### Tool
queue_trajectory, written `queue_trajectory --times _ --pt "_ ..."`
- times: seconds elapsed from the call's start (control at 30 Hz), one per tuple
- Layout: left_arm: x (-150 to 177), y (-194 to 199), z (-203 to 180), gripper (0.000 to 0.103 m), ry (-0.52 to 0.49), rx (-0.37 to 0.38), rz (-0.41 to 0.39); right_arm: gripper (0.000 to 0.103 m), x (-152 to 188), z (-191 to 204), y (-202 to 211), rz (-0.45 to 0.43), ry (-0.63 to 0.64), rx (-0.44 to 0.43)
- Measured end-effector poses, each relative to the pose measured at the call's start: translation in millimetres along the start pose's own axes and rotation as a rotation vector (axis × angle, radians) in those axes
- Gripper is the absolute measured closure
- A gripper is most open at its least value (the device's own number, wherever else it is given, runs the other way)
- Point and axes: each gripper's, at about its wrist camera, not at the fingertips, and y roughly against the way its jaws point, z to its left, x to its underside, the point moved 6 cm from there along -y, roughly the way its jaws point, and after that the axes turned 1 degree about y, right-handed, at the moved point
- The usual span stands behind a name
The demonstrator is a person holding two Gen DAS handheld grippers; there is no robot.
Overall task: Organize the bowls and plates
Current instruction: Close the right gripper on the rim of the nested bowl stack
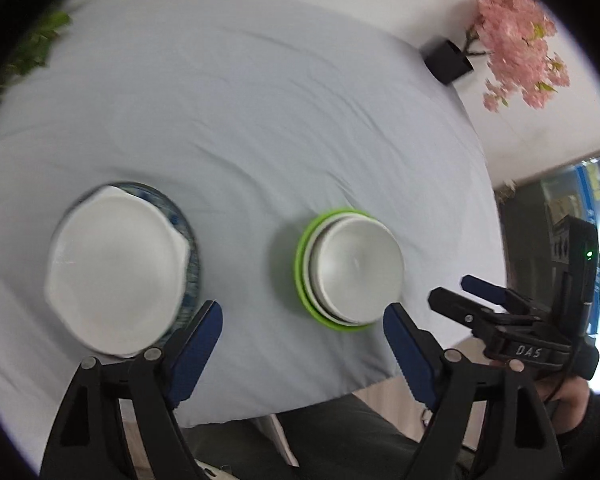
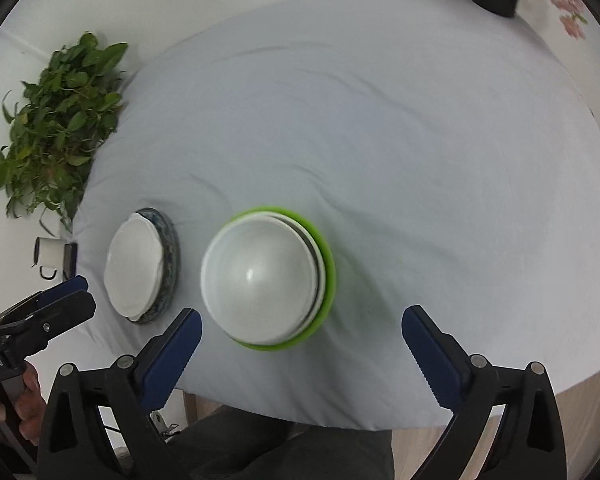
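A white plate (image 1: 116,272) lies on a blue patterned plate (image 1: 190,248) at the left of the table; the pair also shows in the right wrist view (image 2: 134,266). A stack of white bowls (image 1: 358,268) sits in a green bowl (image 1: 300,268) nearer the middle; it also shows in the right wrist view (image 2: 260,276) with the green rim (image 2: 328,276). My left gripper (image 1: 302,320) is open and empty, just short of both stacks. My right gripper (image 2: 300,324) is open and empty, in front of the bowl stack. The right gripper also shows in the left wrist view (image 1: 456,290).
A pale grey cloth (image 1: 260,120) covers the round table. A black pot with pink blossoms (image 1: 448,60) stands at the far right edge. A green leafy plant (image 2: 56,128) and a white mug (image 2: 50,254) are off the table's left. The person's legs are below the near edge.
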Motion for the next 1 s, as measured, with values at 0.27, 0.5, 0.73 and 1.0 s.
queue_trajectory --times 0.27,0.5,0.73,1.0 --pt "-13 -59 -3 0.021 -0.006 0.052 0.106 0.000 20 -8 -31 0.035 -0.042 0.035" --pt "-25 -90 -5 0.022 0.025 0.029 0.151 0.001 16 -8 -63 0.063 -0.002 0.029" --pt "-26 -108 -7 0.028 0.043 0.012 0.189 0.003 0 -6 -90 0.066 0.049 0.010" --pt "-22 -118 -3 0.062 0.093 0.059 0.214 0.047 -11 -9 -104 0.072 0.041 0.028"
